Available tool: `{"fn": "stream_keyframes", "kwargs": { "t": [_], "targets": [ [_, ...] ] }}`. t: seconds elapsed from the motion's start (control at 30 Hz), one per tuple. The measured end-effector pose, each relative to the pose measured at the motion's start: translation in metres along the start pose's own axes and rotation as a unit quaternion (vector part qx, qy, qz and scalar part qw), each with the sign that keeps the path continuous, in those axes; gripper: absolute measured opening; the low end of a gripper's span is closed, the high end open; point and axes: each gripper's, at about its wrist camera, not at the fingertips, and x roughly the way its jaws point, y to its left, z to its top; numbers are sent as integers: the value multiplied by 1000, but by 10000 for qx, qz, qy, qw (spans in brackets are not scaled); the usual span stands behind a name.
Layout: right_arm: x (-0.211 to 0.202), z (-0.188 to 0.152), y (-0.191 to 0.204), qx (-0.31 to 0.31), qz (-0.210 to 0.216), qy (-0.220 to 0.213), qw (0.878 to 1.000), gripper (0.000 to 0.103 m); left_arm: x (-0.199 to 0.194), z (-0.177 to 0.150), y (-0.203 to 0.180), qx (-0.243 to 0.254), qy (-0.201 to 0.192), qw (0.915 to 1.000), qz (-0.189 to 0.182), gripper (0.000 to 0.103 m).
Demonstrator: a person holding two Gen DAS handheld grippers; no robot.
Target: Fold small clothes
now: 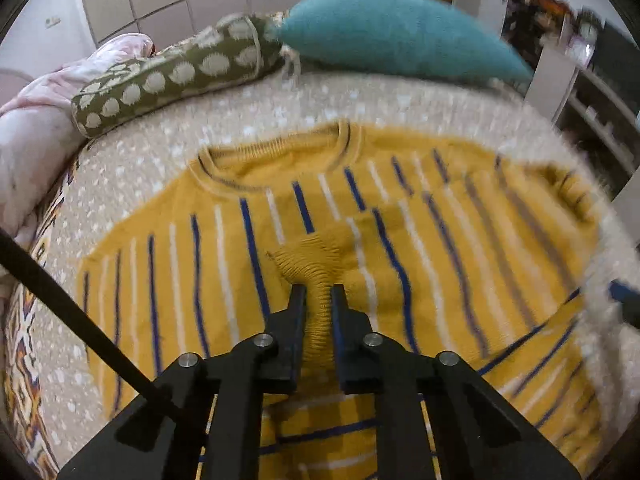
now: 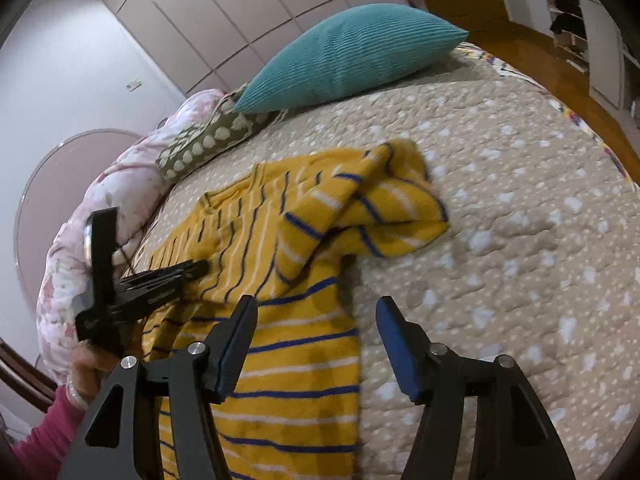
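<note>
A yellow sweater (image 1: 400,220) with blue and white stripes lies on the bed, neck toward the pillows. My left gripper (image 1: 319,290) is shut on the ribbed cuff (image 1: 316,268) of one sleeve, held over the sweater's chest. In the right wrist view the sweater (image 2: 296,360) lies at the left, its other sleeve (image 2: 384,208) folded loosely across the body. My right gripper (image 2: 316,308) is open and empty above the sweater's right edge. The left gripper (image 2: 200,268) shows there too, low over the sweater's left side.
The bed has a beige speckled quilt (image 2: 520,240). A teal cushion (image 2: 352,56), a green dotted cushion (image 1: 172,76) and a pink floral duvet (image 2: 120,200) lie at the head. Shelves (image 1: 592,100) and wooden floor (image 2: 540,68) lie past the right edge.
</note>
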Motion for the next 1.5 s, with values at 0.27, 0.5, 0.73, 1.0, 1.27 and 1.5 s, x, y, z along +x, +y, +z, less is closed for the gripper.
{"fn": "stream_keyframes", "kwargs": {
  "t": [0.27, 0.5, 0.73, 1.0, 1.27, 1.5],
  "targets": [
    [12, 5, -1, -13, -338, 17, 9994, 67, -63, 29, 87, -1023, -602, 9928, 140, 11],
    [25, 10, 23, -368, -348, 42, 9987, 67, -56, 12, 104, -1122, -335, 9931, 45, 11],
    [59, 10, 73, -701, 411, 499, 9954, 67, -26, -1, 115, -1313, -23, 9911, 229, 12],
    [133, 14, 117, -480, 1042, 884, 9895, 60, 2, -20, 126, -1515, 275, 9878, 254, 13],
    [123, 28, 114, -91, 1574, 500, 9862, 5, -24, -26, 126, -1491, 243, 9884, -140, 13],
    [61, 54, 138, -327, 2357, 145, 9712, 5, -52, -49, 136, -1557, 468, 9848, -612, 19]
  ]
}}
